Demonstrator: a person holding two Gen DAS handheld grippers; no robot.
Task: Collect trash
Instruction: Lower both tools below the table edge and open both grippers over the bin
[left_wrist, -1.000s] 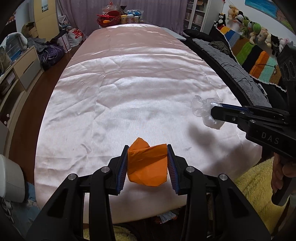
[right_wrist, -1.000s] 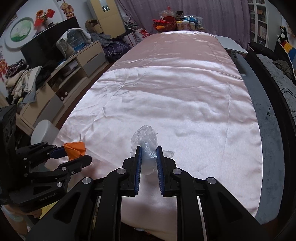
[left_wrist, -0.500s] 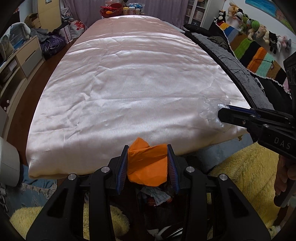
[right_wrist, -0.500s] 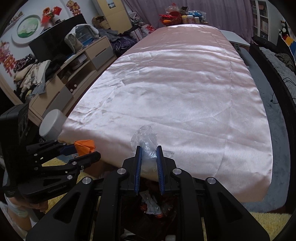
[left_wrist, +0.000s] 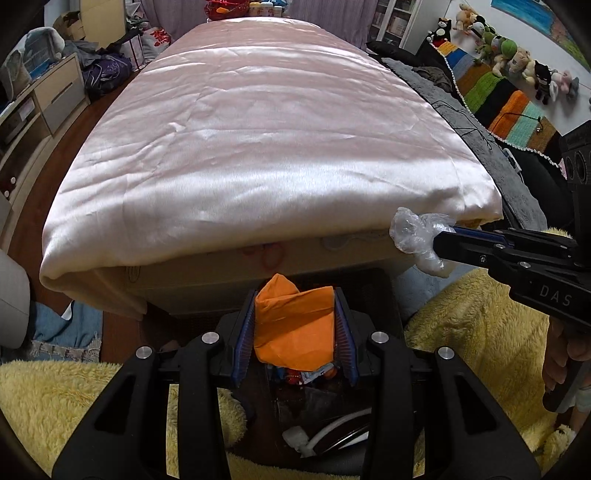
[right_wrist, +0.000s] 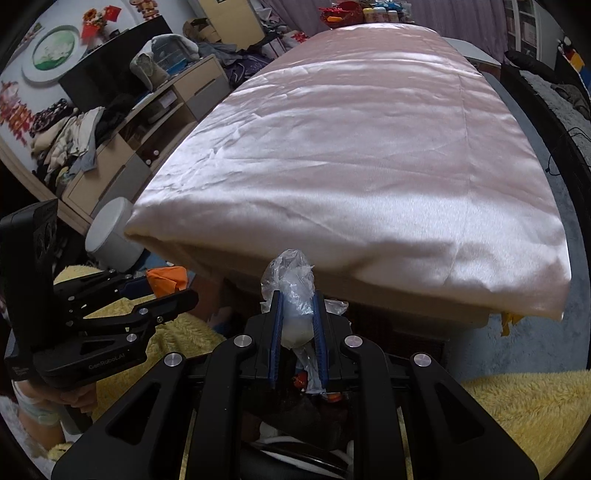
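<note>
Between left tongs, orange wad, seemingly upright

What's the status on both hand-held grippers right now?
Left hand-held gripper shut on orange paper wad. Right hand-held gripper shut on clear plastic bag. Both over trash container; nothing blocking.

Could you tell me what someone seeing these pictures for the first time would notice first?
The orange crumpled paper clamped in the left tool stands out, low and central. Beside it, the right tool grips a clear plastic wrapper. Behind both spreads the shiny pink bedspread.
</note>
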